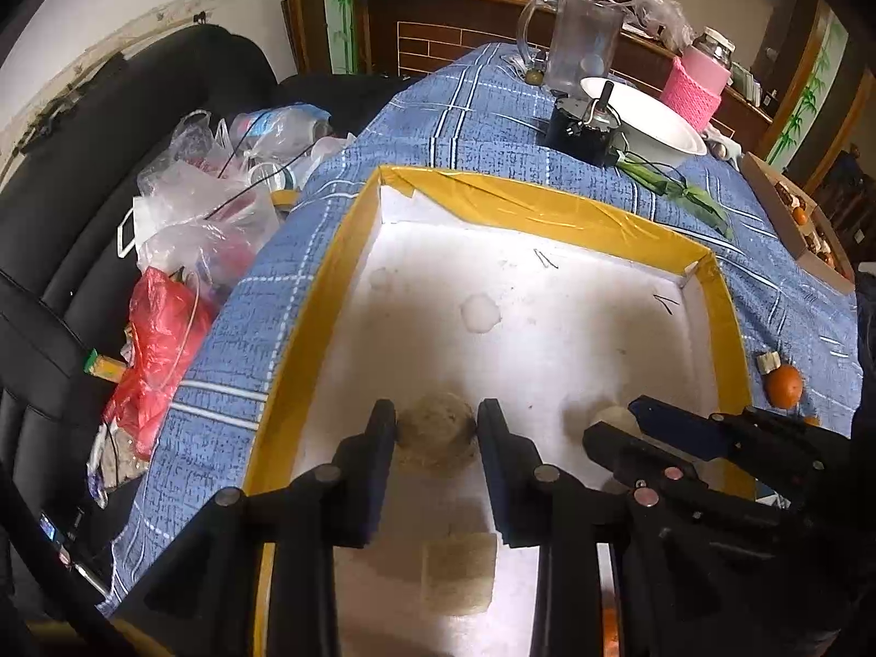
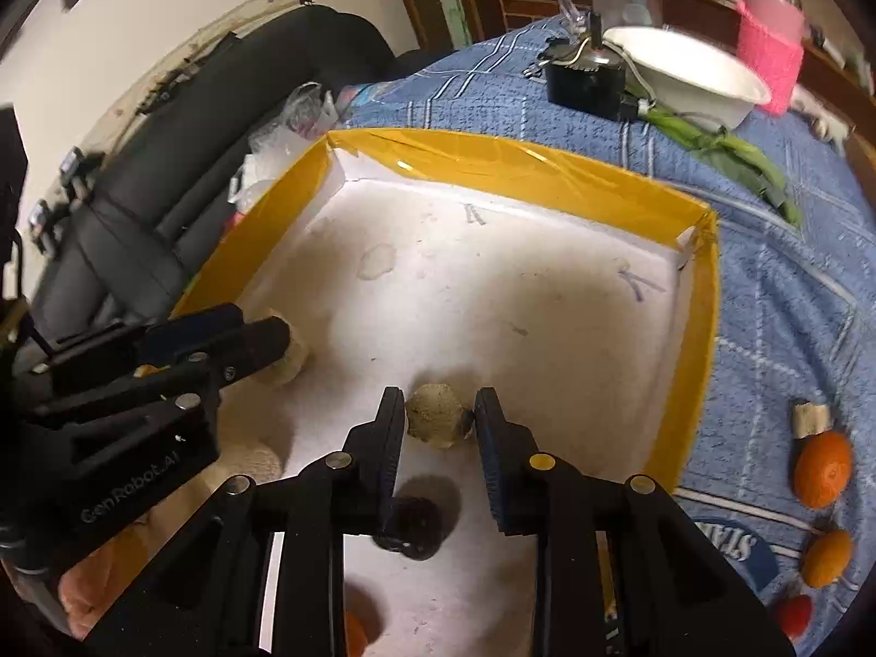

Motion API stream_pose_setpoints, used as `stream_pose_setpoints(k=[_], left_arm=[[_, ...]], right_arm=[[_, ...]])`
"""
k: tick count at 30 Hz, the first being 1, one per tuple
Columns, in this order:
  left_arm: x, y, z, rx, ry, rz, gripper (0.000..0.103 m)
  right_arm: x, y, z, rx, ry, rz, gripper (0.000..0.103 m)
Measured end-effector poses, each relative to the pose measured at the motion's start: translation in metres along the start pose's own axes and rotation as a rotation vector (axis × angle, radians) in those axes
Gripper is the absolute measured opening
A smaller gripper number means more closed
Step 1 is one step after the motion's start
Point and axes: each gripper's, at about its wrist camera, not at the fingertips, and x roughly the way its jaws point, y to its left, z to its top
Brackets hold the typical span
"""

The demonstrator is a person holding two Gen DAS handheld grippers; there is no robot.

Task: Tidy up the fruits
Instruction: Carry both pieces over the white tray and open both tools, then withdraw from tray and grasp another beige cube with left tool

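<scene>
A white foam box with a yellow taped rim [image 1: 306,328] [image 2: 706,328] lies on the blue checked cloth. My left gripper [image 1: 436,427] is shut on a round tan fruit [image 1: 436,427], low over the box floor; it shows at the left in the right wrist view [image 2: 274,353]. My right gripper [image 2: 439,416] is shut on a pale tan fruit [image 2: 435,413], also inside the box; it appears in the left wrist view [image 1: 616,427]. A dark fruit [image 2: 413,525] and a tan square piece [image 1: 460,572] lie on the box floor beneath the grippers.
Oranges [image 2: 821,468] [image 2: 826,555] [image 1: 783,386] and a red fruit [image 2: 794,616] lie on the cloth right of the box. Behind the box stand a black device [image 1: 583,131], white bowl [image 1: 651,126], clear pitcher [image 1: 580,44] and pink-sleeved jar [image 1: 695,82]. Plastic bags [image 1: 191,230] pile on the sofa.
</scene>
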Motion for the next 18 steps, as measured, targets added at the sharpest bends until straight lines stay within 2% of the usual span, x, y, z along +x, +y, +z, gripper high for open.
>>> stream_pose_setpoints(k=[2,4,6,8,10,14,18], left_arm=[[-0.004,0.004,-0.001,-0.015,-0.001,-0.015,0.036],[-0.015,0.007,-0.003,-0.037,-0.02,-0.018,0.046],[-0.031,0.008,-0.006,-0.051,-0.05,-0.023,0.05],[-0.05,0.003,-0.012,-0.058,-0.078,-0.034,0.052],[-0.069,-0.009,-0.022,-0.045,-0.107,-0.062,0.061],[-0.101,-0.048,-0.042,0.025,-0.145,-0.133,0.063],[-0.112,-0.101,-0.063,0.139,-0.126,-0.232,0.063]], right_arm=[[-0.006,-0.006,0.001,0.041,-0.008,0.079,0.036],[-0.011,-0.012,0.001,0.071,-0.012,0.14,0.041],[-0.022,-0.019,0.001,0.108,-0.024,0.182,0.042],[-0.037,-0.027,0.002,0.136,-0.036,0.192,0.045],[-0.055,-0.033,0.0,0.149,-0.059,0.2,0.045],[-0.111,-0.05,-0.017,0.183,-0.124,0.17,0.045],[-0.156,-0.085,-0.049,0.218,-0.172,0.121,0.046]])
